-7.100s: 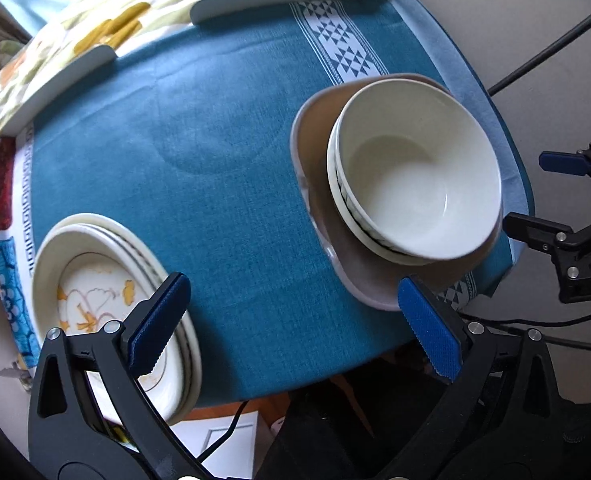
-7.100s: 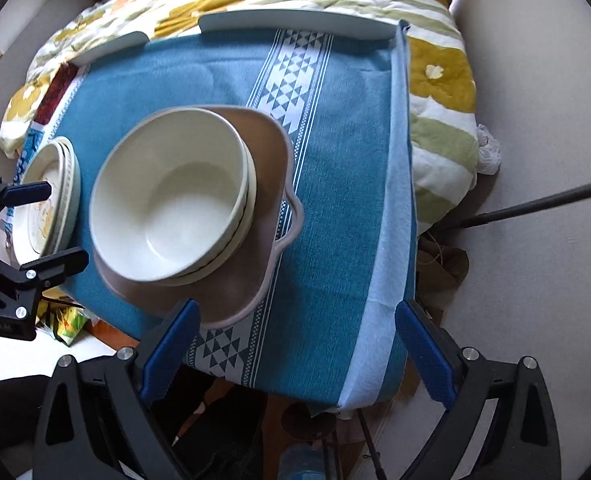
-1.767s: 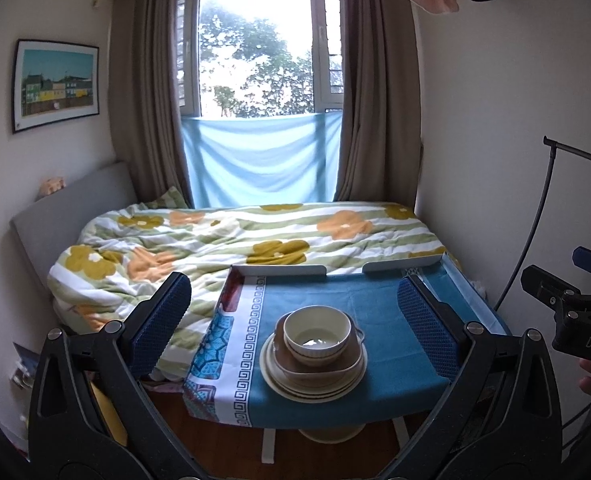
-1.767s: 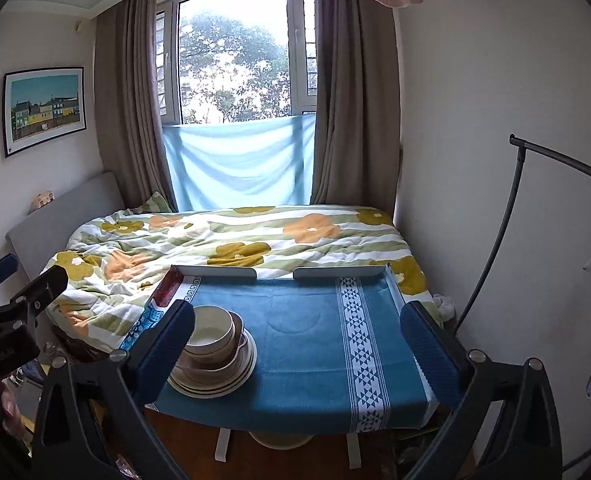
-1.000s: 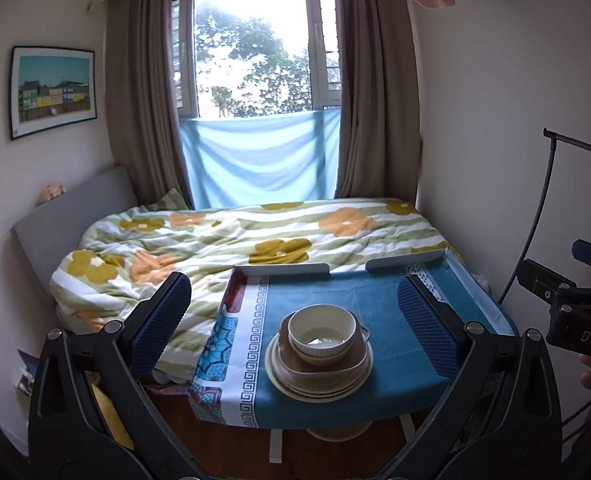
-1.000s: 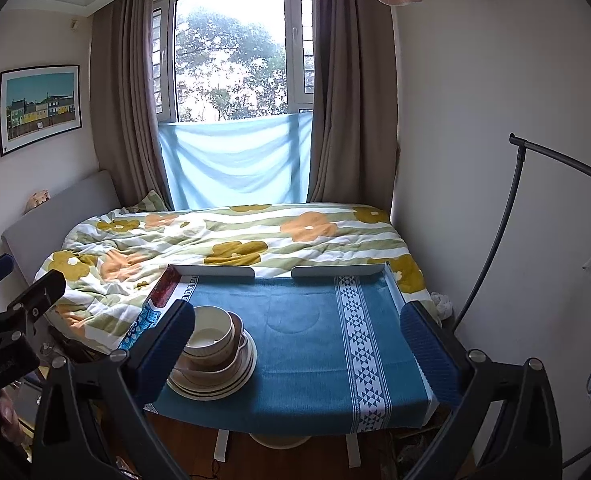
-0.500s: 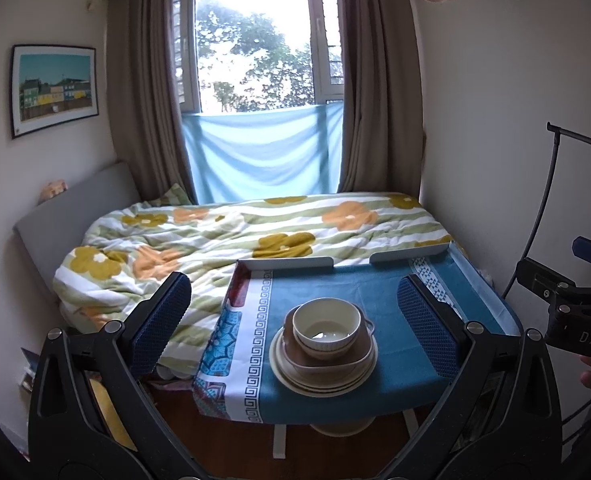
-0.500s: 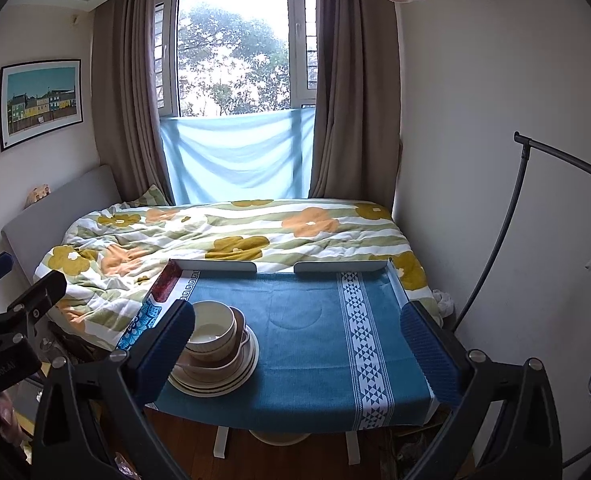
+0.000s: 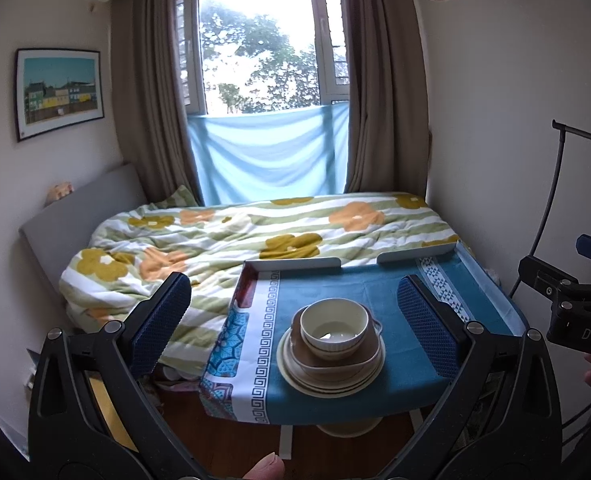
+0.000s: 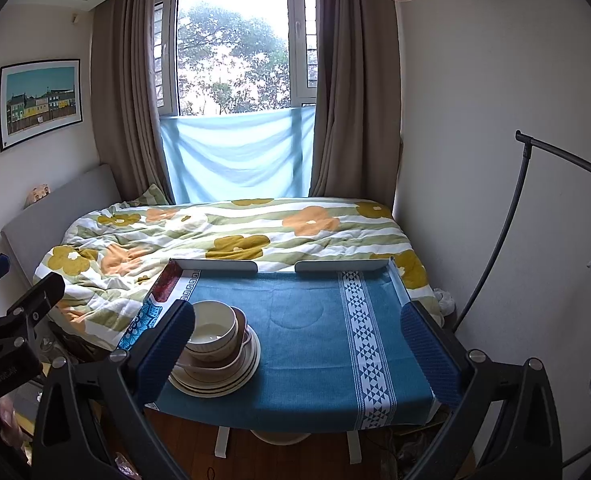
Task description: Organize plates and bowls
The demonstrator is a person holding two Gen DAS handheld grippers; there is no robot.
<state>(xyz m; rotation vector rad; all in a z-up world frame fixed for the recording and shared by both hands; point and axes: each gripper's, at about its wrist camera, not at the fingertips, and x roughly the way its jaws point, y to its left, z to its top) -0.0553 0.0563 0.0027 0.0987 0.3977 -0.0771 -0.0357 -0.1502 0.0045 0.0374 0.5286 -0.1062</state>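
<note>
Both tools gape wide and empty, well back from the bench. The left tool frames the stacked bowls on plates; the right tool sits beside them. Floral bed behind, path clear.

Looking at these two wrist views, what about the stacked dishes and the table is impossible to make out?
- Plates at the bottom of the stack: exact count unclear in both views; too small, rims overlap.
- Brown dish: inside hidden by the bowl.
- Stack's left side: in the right wrist view, covered by the right gripper's left finger.
- Table legs: mostly hidden under the cloth.
</note>
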